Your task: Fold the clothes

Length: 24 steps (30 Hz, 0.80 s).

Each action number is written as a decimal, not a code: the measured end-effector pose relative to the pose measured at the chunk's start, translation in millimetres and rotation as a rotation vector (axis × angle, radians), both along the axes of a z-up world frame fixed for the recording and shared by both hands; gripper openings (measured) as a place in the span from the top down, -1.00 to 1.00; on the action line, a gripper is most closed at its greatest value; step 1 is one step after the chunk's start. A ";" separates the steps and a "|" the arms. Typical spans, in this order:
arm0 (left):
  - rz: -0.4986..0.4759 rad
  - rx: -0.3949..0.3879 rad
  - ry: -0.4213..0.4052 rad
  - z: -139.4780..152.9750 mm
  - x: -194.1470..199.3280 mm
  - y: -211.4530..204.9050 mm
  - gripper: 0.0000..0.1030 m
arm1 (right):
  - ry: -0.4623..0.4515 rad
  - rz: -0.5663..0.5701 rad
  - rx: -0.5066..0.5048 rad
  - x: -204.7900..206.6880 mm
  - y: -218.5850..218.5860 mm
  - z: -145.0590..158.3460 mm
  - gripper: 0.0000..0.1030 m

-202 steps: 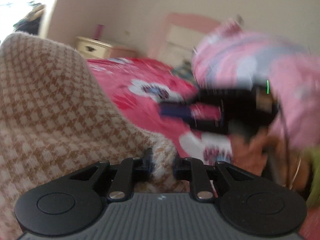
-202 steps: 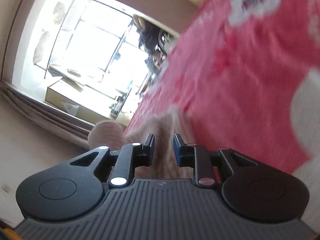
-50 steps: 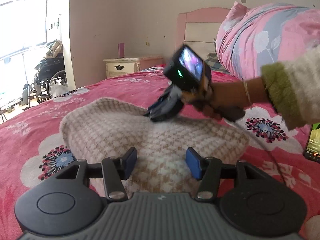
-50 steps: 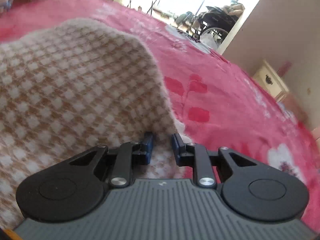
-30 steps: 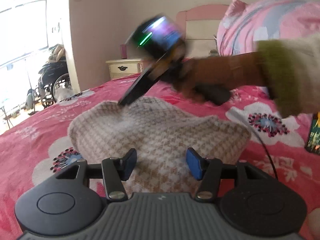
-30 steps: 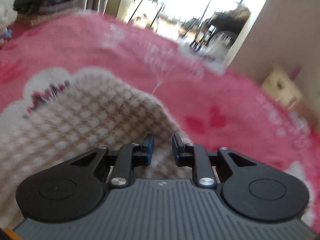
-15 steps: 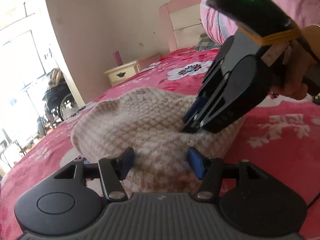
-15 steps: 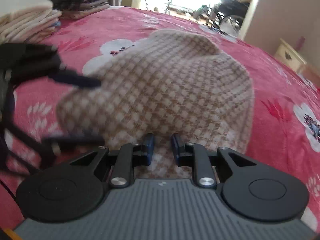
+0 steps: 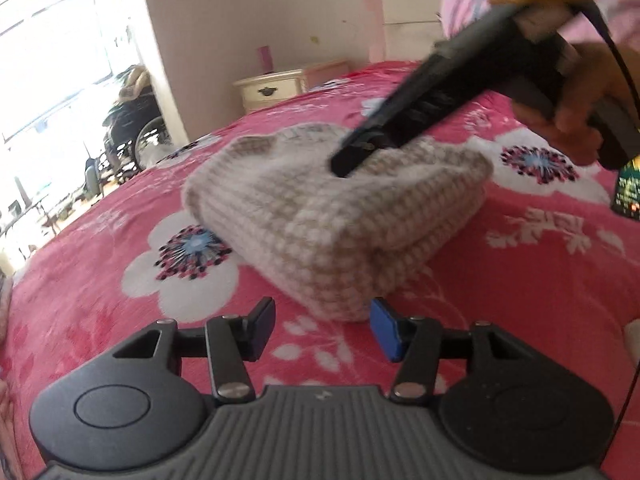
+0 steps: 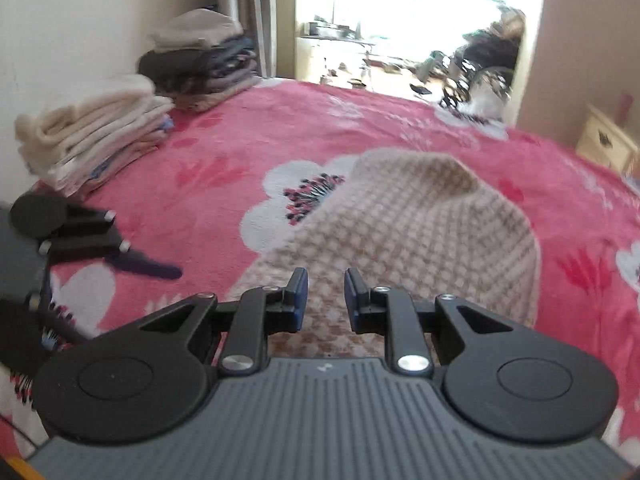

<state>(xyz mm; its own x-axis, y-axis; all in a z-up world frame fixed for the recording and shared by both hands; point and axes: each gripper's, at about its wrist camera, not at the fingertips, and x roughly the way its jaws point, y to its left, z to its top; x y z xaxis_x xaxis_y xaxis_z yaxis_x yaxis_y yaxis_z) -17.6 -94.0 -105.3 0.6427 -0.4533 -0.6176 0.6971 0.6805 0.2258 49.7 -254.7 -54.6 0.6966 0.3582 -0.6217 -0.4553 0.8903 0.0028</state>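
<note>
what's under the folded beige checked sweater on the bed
The sweater lies on the pink flowered blanket, partly covering a white flower print. Whatever else lies beneath it is hidden.

We see one sweater point(image 9: 332, 220), a thick knit in a small beige-and-cream check; it lies folded into a plump, rounded bundle on the red flowered bedspread point(image 9: 100, 264), layers stacked at its near corner; from the right wrist view the same sweater point(image 10: 420, 232) spreads as a domed slab, its far edge rounded, partly covering a white flower print.
</note>
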 end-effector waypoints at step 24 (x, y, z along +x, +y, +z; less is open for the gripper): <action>0.324 -0.150 0.236 -29.1 50.4 11.1 -0.15 | 0.017 0.045 0.013 -4.4 3.2 -1.7 0.68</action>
